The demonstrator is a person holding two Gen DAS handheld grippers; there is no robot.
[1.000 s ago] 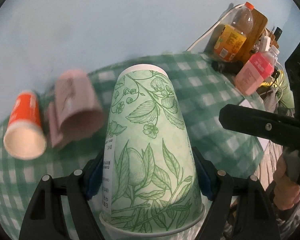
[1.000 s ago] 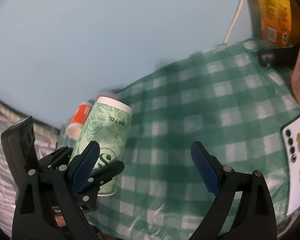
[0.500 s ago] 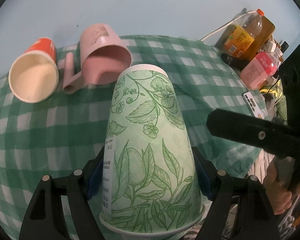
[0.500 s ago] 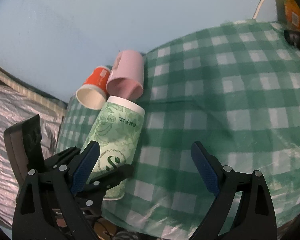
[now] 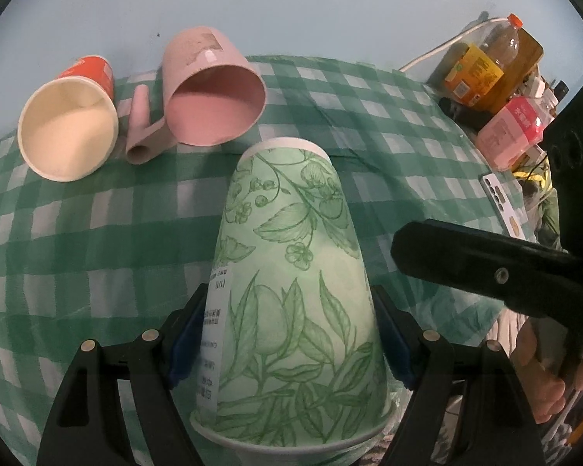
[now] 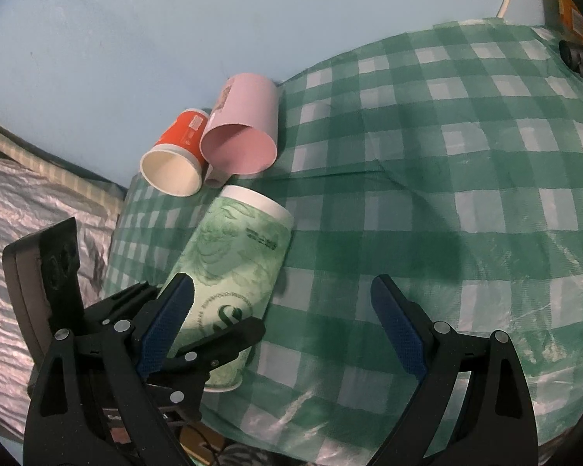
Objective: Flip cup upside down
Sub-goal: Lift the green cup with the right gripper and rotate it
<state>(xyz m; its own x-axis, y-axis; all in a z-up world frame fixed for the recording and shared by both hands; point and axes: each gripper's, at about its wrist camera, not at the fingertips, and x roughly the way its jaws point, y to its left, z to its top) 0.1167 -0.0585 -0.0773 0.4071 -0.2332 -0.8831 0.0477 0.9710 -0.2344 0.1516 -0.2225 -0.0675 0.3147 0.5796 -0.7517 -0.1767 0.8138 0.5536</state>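
Observation:
My left gripper (image 5: 291, 338) is shut on a green leaf-print paper cup (image 5: 291, 272), gripping it near its rim with its base pointing away from me over the green checked tablecloth (image 5: 97, 233). The same cup (image 6: 233, 272) shows in the right wrist view, tilted, held by the left gripper (image 6: 198, 334) near the table's front left edge. My right gripper (image 6: 283, 330) is open and empty over the cloth, to the right of the cup.
An orange paper cup (image 5: 70, 124) and a pink mug (image 5: 210, 93) lie on their sides at the back left, mouths toward me. Drink bottles (image 5: 486, 66), a pink bottle (image 5: 513, 132) and a phone (image 5: 505, 202) stand at the right edge.
The left gripper has tilted downward with the green cup, bringing the orange cup and pink mug fully into view. The right gripper has also tipped down toward the cloth.

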